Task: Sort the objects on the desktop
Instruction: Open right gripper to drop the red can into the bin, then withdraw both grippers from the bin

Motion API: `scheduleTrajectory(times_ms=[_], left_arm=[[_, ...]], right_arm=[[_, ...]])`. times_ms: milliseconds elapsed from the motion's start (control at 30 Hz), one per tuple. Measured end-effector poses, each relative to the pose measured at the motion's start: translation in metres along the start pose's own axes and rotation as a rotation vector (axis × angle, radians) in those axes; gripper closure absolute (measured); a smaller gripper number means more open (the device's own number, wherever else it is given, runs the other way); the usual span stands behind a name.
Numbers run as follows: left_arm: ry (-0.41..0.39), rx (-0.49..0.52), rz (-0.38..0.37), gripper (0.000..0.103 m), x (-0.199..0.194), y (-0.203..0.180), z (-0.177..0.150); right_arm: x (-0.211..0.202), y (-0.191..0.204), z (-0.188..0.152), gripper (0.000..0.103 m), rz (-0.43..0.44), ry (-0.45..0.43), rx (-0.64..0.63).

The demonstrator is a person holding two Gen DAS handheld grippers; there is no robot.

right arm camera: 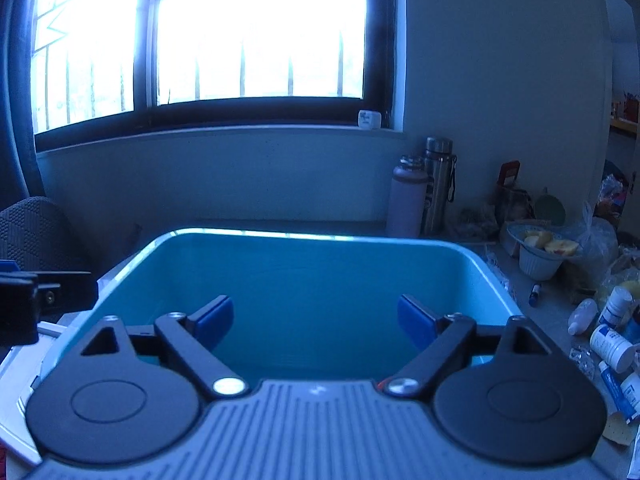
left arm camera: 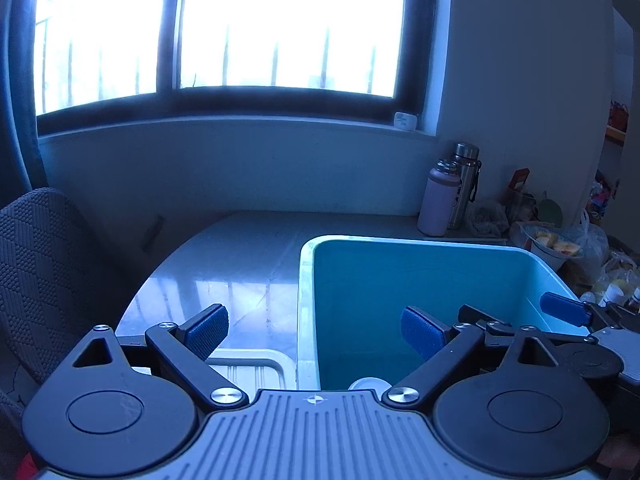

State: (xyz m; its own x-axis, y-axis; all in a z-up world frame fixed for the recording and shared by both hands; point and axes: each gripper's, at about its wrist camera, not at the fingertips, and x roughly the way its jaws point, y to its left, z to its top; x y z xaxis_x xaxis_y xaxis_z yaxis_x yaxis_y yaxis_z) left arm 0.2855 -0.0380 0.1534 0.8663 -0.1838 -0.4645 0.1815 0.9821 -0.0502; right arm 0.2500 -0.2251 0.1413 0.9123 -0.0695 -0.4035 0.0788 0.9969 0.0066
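Note:
A light blue plastic bin [left arm camera: 420, 280] stands on the grey table [left arm camera: 240, 264]; it also fills the middle of the right wrist view [right arm camera: 312, 264]. My left gripper [left arm camera: 314, 334] is open and empty, straddling the bin's left wall. A white round lid [left arm camera: 370, 384] shows just under it inside the bin. My right gripper [right arm camera: 316, 320] is open and empty over the bin's near side. The right gripper also shows at the right edge of the left wrist view [left arm camera: 568, 312]. Small white bottles and tubes [right arm camera: 612, 344] lie on the table right of the bin.
A white tray [left arm camera: 256, 368] lies left of the bin. Two flasks [right arm camera: 424, 188] stand at the back by the wall. A white bowl of fruit [right arm camera: 540, 252], plastic bags and a marker [right arm camera: 534, 294] crowd the right side. A padded chair [left arm camera: 44, 280] is at the left.

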Motion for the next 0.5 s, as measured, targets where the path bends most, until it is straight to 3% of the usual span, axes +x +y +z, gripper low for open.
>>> scheduleTrajectory(times_ms=[500], left_arm=[[0.005, -0.042, 0.048, 0.008, -0.040, 0.001, -0.022]], right_arm=[[-0.048, -0.005, -0.006, 0.014, 0.024, -0.049, -0.016]])
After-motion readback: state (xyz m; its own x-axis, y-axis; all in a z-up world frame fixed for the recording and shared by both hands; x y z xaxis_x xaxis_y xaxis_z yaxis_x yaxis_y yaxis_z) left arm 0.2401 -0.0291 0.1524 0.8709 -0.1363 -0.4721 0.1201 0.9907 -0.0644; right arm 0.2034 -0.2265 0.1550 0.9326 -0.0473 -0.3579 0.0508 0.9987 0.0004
